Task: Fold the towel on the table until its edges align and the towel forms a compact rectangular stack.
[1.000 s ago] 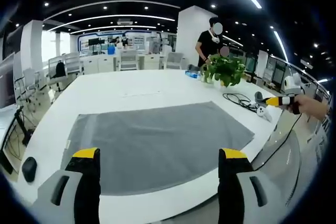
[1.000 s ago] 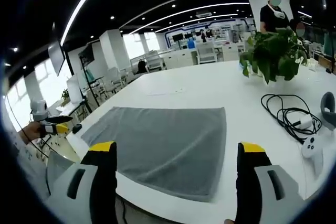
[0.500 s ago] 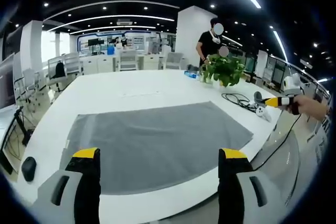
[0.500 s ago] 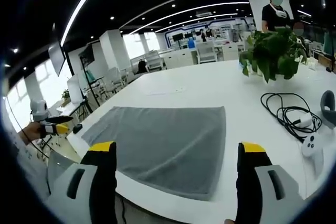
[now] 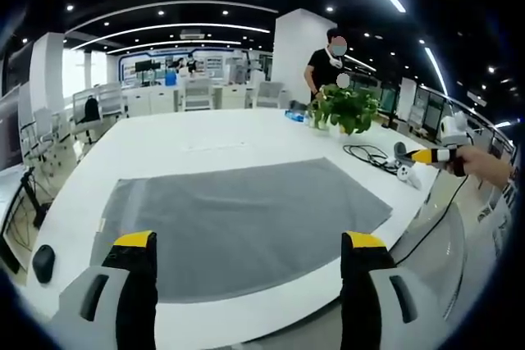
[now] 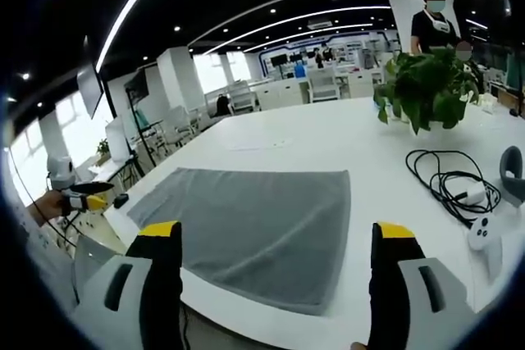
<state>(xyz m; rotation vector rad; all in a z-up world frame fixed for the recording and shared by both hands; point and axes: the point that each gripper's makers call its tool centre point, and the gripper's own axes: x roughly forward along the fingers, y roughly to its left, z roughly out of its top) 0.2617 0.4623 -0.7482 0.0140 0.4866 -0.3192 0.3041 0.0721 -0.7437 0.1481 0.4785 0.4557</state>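
Gray towel (image 5: 242, 223) lies flat, unfolded on white table (image 5: 189, 141) — near front edge. Left gripper (image 5: 246, 243) and right gripper (image 6: 275, 231) both gaping wide, empty, hovering before towel. Plant (image 6: 426, 84), cable (image 6: 447, 182) beyond, right.

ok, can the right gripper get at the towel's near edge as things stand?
Probably yes. The right gripper is open and aimed at the towel, which lies flat on the table; nothing sits between them. The cable and controller lie off to the side.
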